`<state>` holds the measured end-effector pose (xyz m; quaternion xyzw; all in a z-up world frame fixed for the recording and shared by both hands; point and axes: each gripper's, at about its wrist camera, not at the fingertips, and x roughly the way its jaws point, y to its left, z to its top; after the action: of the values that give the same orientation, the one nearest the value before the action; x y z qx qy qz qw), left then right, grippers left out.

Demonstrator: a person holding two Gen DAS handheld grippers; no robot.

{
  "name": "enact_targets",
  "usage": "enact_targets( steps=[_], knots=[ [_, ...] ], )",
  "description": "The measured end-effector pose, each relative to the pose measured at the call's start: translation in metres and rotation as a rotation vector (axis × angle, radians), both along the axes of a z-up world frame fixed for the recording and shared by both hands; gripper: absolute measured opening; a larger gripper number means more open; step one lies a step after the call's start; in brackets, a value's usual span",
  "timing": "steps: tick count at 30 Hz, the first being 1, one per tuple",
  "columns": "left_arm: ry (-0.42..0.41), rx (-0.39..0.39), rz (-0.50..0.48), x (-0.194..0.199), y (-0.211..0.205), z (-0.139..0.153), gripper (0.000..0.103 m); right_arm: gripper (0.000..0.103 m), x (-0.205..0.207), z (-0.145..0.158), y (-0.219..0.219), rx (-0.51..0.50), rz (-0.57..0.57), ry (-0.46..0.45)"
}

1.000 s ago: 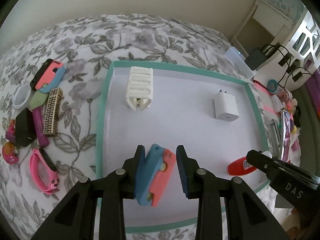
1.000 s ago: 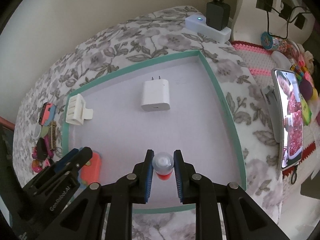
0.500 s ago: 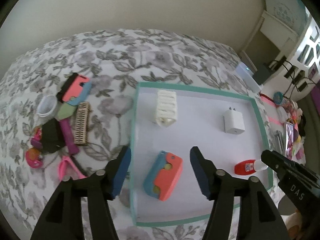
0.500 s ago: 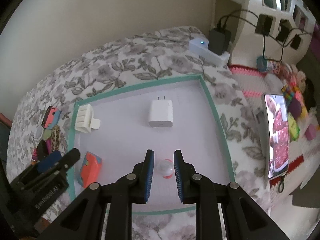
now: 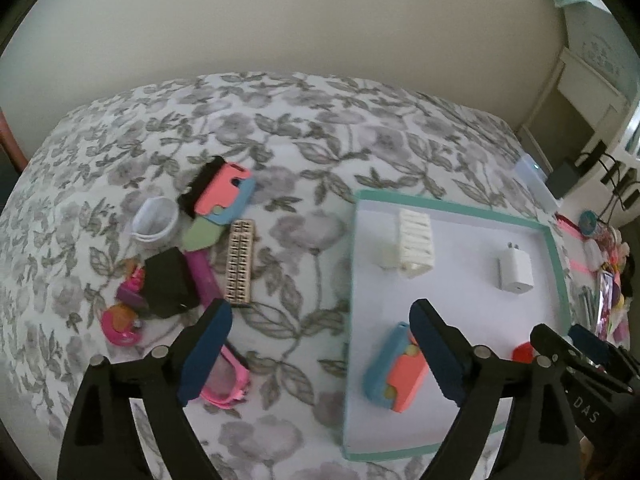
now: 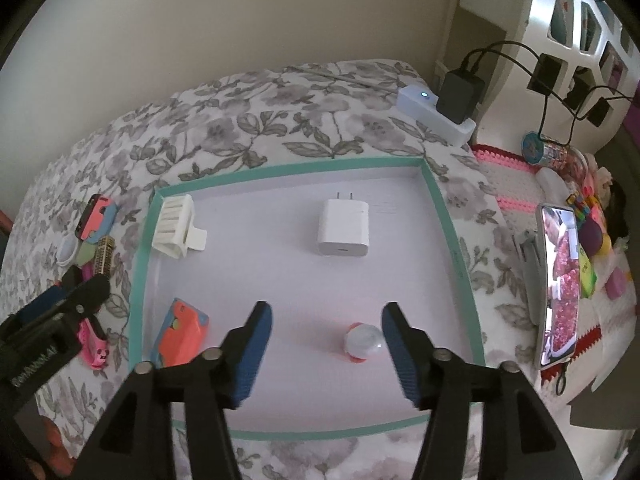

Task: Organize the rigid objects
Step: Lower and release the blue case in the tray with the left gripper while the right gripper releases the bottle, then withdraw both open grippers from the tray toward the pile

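- Left gripper jaws opening, empty, above bed.
- Right gripper jaws opening; bottle between, untouched, in tray.

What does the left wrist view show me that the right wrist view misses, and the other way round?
Only the left wrist view shows the black block and purple stick clearly in the pile on the floral bedspread. Only the right wrist view shows the upright phone with a lit screen and the white power strip clearly. Both show the teal-rimmed white tray holding the white charger plug, white ribbed clip, blue-and-coral toy and red bottle with a white cap.
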<state>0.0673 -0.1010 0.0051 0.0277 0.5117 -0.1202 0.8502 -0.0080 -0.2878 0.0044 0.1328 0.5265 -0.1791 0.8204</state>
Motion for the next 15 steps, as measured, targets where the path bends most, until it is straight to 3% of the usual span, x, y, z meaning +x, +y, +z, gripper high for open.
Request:
enact_targets(
  steps=[3,11,15],
  knots=[
    [-0.001,0.001,0.026,0.007,0.013,-0.001,0.096,0.077,0.003,-0.004,0.004,0.002,-0.004,0.004],
    [0.014,-0.033,0.127,0.024,0.061,-0.004,0.097,0.094,0.012,-0.009,0.021,-0.02,0.013,0.006],
    [-0.013,0.004,0.188,0.031,0.087,-0.002,0.097,0.101,0.017,-0.009,0.03,-0.026,0.013,-0.003]
  ],
)
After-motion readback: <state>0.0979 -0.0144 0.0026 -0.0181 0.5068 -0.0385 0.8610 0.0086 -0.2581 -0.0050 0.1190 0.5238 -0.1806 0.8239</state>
